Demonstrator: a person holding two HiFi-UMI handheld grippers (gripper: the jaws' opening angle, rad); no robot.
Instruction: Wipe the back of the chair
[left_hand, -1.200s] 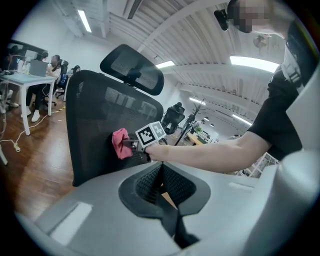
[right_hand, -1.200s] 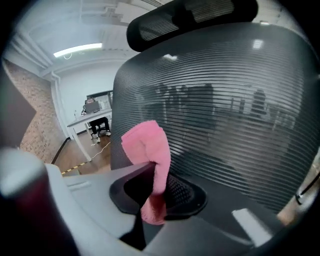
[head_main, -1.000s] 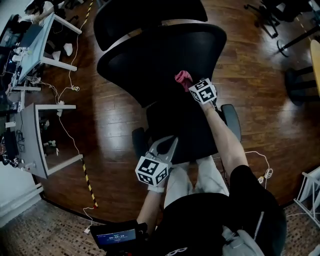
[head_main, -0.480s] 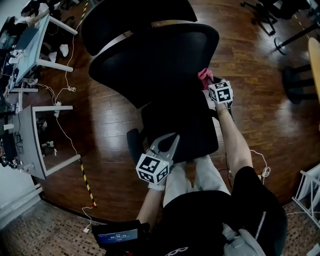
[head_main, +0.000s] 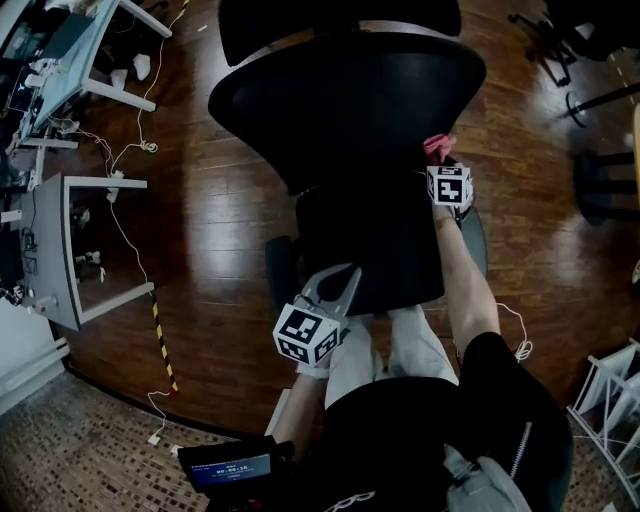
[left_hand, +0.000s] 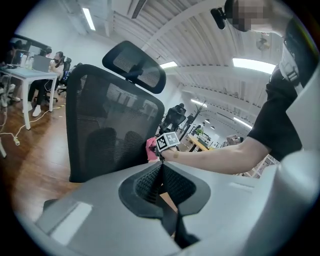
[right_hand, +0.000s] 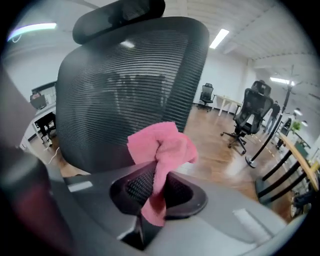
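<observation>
The right gripper (right_hand: 152, 187) has swung from the middle of the backrest (right_hand: 125, 80) out to its right edge, taking the cloth (right_hand: 161, 145) along. The chair (head_main: 350, 100) stands on a wood floor (head_main: 220, 220), mesh backrest facing the person and headrest (left_hand: 134, 66) on top. The left gripper (left_hand: 161, 170) hangs low at the near edge of the seat (head_main: 370, 250), jaws pressed together with nothing between them. The right gripper's jaws clamp the pink cloth, bunched at the backrest's lower right edge.
</observation>
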